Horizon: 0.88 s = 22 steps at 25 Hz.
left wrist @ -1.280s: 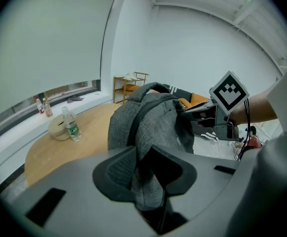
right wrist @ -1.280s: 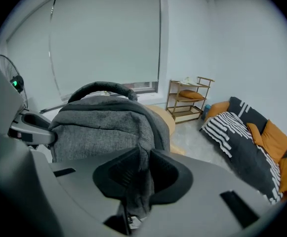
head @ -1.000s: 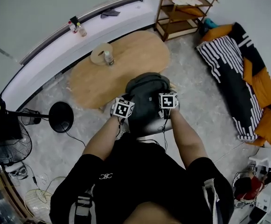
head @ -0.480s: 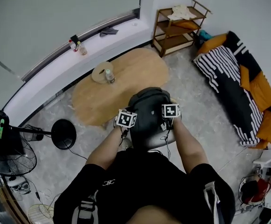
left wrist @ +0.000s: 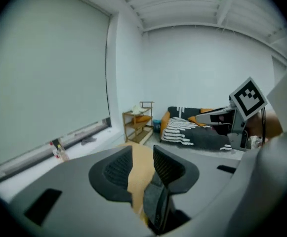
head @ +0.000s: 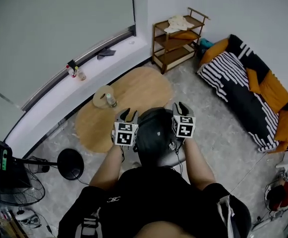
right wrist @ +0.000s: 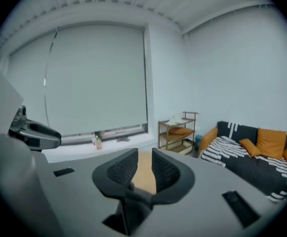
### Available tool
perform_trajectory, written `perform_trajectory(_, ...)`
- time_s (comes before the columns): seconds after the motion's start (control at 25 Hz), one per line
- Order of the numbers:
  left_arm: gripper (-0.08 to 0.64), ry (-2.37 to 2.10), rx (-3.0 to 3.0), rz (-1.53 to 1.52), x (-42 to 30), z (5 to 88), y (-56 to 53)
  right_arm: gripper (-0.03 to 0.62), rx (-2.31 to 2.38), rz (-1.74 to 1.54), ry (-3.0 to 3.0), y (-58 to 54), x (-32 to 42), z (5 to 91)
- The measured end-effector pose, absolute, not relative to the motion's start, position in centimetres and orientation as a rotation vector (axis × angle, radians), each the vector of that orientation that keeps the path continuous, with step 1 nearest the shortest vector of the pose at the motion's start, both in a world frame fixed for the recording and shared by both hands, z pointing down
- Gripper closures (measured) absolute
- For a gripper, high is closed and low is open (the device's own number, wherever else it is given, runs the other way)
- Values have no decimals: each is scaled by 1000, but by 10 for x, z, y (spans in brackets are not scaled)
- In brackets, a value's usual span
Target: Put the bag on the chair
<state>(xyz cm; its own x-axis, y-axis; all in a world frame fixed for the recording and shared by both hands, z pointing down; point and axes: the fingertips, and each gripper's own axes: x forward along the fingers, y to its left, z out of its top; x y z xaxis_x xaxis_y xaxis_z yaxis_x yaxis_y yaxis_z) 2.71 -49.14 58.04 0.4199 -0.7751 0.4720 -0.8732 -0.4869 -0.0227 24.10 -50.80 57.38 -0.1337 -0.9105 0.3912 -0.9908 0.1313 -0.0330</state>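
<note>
The dark grey bag [head: 156, 133] sits on the chair [head: 180, 156] just below the middle of the head view, covering nearly all of it; only a pale edge of the seat shows at the bag's lower right. The left gripper [head: 126, 114] hangs in the air just left of the bag and the right gripper [head: 179, 108] just right of it, both clear of the bag and pointing toward the top of the frame. In each gripper view the jaws are released, with nothing pressed between the pads. Both pairs have just been opening wide and then narrowing a little.

Through the gap in both pairs shows the oval wooden table [head: 134, 95], which lies just above the bag in the head view and carries a small bottle [head: 111, 100] beside a round pale object [head: 102, 97]. Further up and right, a wooden shelf [head: 176, 43] stands against the wall. A sofa [head: 233, 83] with a black-and-white striped cover and orange cushions [head: 272, 88] runs along the right side. A fan [head: 10, 187] stands at the lower left.
</note>
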Motion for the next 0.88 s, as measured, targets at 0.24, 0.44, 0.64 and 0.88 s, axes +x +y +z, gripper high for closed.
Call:
perform_trajectory(0.24, 505, -1722, 2591, 404, 30, 443, -491, 578, 2001, 70, -2370, -494, 244, 430)
perform_trajectory(0.44, 525, -1758, 2595, 221, 21, 398, -481, 580, 1991, -24, -2470, -475, 235, 387)
perform_trajectory(0.64, 525, -1771, 2552, 202, 12, 402, -478, 580, 1987, -23, -2482, -468, 233, 384)
perform_trajectory(0.88, 525, -1776, 2521, 210, 8, 407, -477, 580, 2020, -56, -2447, -467, 238, 384)
